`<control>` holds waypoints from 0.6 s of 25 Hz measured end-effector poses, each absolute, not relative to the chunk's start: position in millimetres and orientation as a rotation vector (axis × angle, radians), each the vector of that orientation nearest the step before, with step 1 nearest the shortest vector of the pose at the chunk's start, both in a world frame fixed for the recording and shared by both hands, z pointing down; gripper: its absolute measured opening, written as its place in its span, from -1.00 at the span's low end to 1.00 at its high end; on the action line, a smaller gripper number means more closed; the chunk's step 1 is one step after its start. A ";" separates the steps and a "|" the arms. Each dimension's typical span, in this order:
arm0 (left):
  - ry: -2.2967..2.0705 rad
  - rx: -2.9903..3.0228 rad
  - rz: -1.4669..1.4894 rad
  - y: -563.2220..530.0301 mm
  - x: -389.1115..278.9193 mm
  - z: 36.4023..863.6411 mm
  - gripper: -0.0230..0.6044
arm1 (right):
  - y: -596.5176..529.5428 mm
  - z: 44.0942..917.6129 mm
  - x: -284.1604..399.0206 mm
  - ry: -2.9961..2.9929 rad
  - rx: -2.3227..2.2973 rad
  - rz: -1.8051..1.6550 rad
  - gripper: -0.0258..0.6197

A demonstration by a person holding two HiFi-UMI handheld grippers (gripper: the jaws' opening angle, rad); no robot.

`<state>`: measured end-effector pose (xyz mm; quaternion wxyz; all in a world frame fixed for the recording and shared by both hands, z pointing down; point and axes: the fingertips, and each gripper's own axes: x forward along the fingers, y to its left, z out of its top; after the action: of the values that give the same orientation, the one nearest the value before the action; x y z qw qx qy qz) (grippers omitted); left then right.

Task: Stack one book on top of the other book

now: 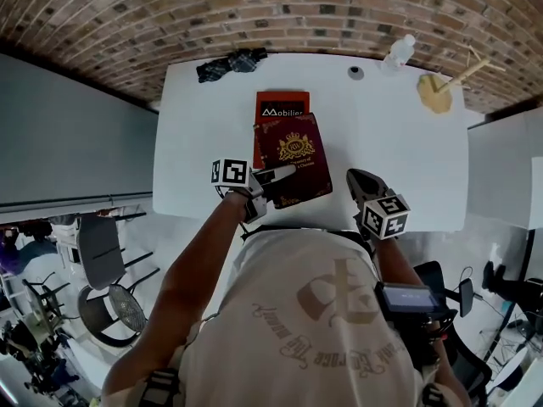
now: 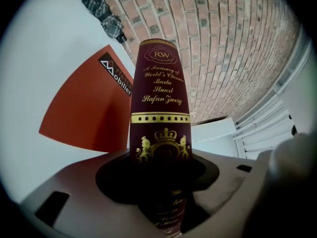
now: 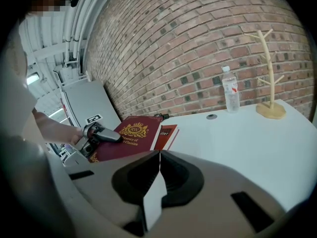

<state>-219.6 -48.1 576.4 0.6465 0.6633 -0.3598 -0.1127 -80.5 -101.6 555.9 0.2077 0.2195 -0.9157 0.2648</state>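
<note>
Two books show mid-frame over the white table [image 1: 204, 134]. The red book [image 1: 280, 102] lies flat, and the maroon book [image 1: 294, 158] overlaps its lower end, clamped at the spine by the left gripper [image 1: 276, 176]. I can't tell if the books touch. The right gripper [image 1: 358, 179], lower right, has its jaws pressed together on nothing. Along the top edge, by the brick wall [image 1: 254, 15], are a bottle [image 1: 399, 52], a wooden stand [image 1: 435, 91] and a dark bundle [image 1: 231, 64]. Chairs [image 1: 102, 261] crowd the lower left.

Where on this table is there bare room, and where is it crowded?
Bare: the strip of table left of the red book, and the wide stretch between the maroon book and the wooden stand. Crowded: the centre, where the left gripper holds the maroon book over the red one.
</note>
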 end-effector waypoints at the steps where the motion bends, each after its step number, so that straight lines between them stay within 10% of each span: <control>1: -0.818 1.508 -0.256 -47.8 -225.4 576.7 -0.18 | -100.2 555.6 -83.8 -2.548 0.618 0.740 -0.85; 15: -0.783 1.561 -0.175 -58.1 -295.3 577.7 -0.18 | -79.8 558.4 -129.7 -2.534 0.669 0.744 -0.85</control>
<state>-295.3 -58.1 577.7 0.6391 0.6841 -0.3431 -0.0767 -129.7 -79.8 558.4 0.2070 0.2403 -0.9099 0.2673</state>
